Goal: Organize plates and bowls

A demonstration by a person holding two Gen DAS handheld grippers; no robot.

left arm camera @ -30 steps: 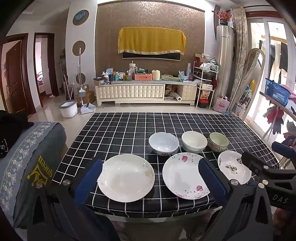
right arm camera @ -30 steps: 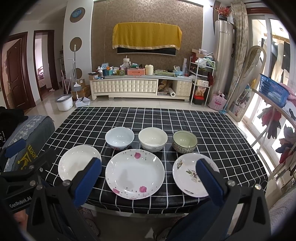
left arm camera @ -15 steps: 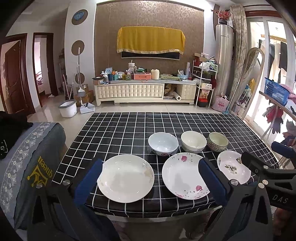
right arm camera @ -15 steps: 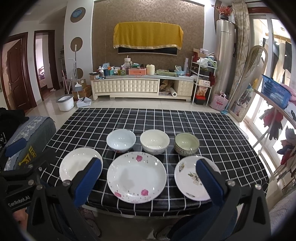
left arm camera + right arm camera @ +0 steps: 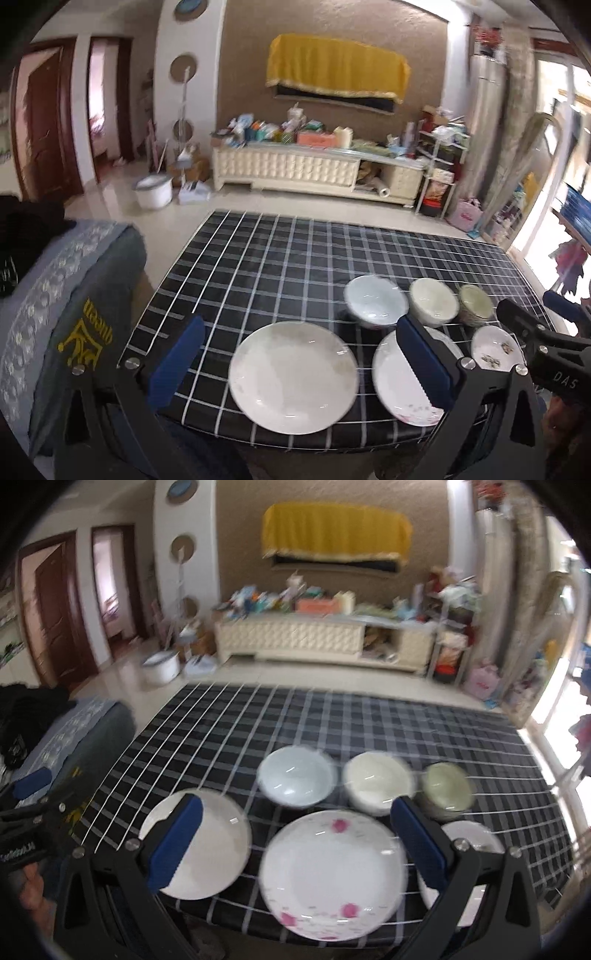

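Plates sit in a front row along the near edge of the checked table (image 5: 280,254): plain white plate (image 5: 293,376), pink-flowered plate (image 5: 330,875), small patterned plate (image 5: 496,349). Three bowls line up just behind them: pale blue bowl (image 5: 295,781), cream bowl (image 5: 378,781), green bowl (image 5: 447,788); the size-sorted rows probably ease stacking. Left gripper (image 5: 299,363) and right gripper (image 5: 295,845) hover with jaws wide apart, empty, each framing a plate.

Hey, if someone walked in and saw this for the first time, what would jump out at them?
Three plates line the near edge of the black checked tablecloth: a plain white plate, a pink-flowered plate and a smaller patterned plate. Three bowls sit behind them: pale blue bowl, cream bowl, green bowl. Open blue-padded tongs frame each view.
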